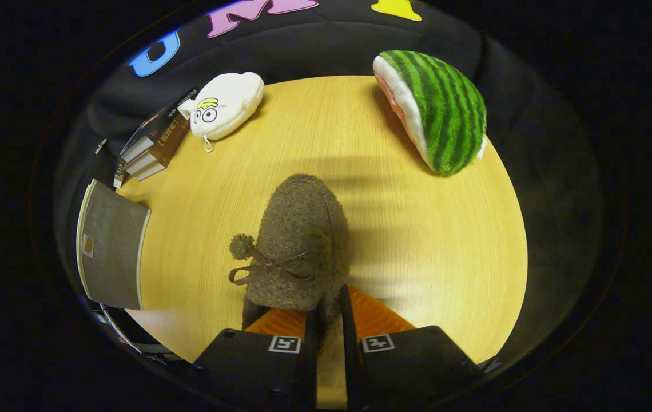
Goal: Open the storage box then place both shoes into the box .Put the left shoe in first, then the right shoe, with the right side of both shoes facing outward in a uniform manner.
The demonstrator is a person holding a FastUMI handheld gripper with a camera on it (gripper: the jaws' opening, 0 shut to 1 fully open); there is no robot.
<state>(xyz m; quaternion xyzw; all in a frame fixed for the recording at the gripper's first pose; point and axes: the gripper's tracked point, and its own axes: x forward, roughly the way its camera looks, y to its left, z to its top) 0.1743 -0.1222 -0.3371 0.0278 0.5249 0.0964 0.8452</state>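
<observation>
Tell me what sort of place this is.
Likely a staged booth made up as a home tabletop: a wooden table against dark cloth, with a watermelon plush, a stack of books, and a fuzzy brown shoe pinched by the gripper fingers.

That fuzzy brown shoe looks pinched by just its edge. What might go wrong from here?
1. The fingers grip only a thin bit of the brown shoe at its rear rim, so the soft fabric may slip and the shoe drop onto the table.
2. The shoe hangs forward from that grip; it may swing or twist, ending with the wrong side facing outward.
3. Its loose bow and pompom could snag on the way.
</observation>
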